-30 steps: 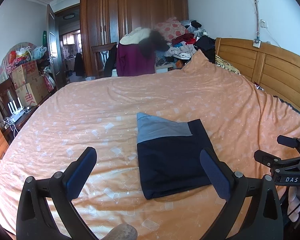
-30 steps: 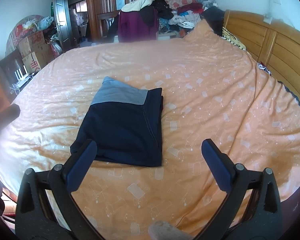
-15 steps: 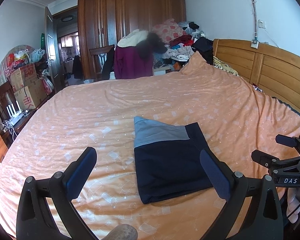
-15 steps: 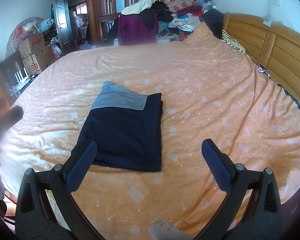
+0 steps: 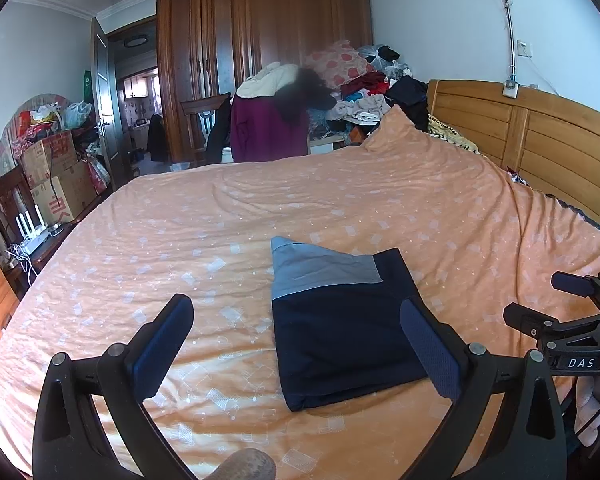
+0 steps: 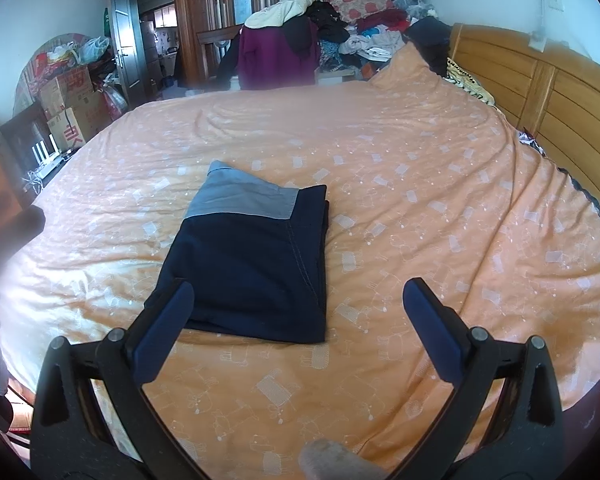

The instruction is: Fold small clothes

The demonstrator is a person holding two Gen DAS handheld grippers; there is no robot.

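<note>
A folded dark navy garment with a grey-blue band [image 5: 340, 320] [image 6: 252, 260] lies flat on the orange bedspread [image 5: 260, 208] [image 6: 420, 184]. My left gripper [image 5: 296, 336] hovers open above the near edge of the bed, its right finger in front of the garment's right side. My right gripper [image 6: 296, 320] is also open, held back from the bed, its left finger overlapping the garment's near left corner in the view. Nothing is between either pair of fingers. Part of the right gripper's frame [image 5: 572, 336] shows at the right of the left wrist view.
A wooden headboard [image 5: 540, 140] runs along the right. A pile of clothes [image 5: 360, 88] and a wardrobe [image 5: 260, 52] stand beyond the far edge. Cardboard boxes [image 5: 56, 176] and a router [image 5: 32, 232] sit at the left, by an open door.
Both grippers have drawn back and lifted slightly, so the garment sits a little lower and farther in each view. The garment itself has not moved.
</note>
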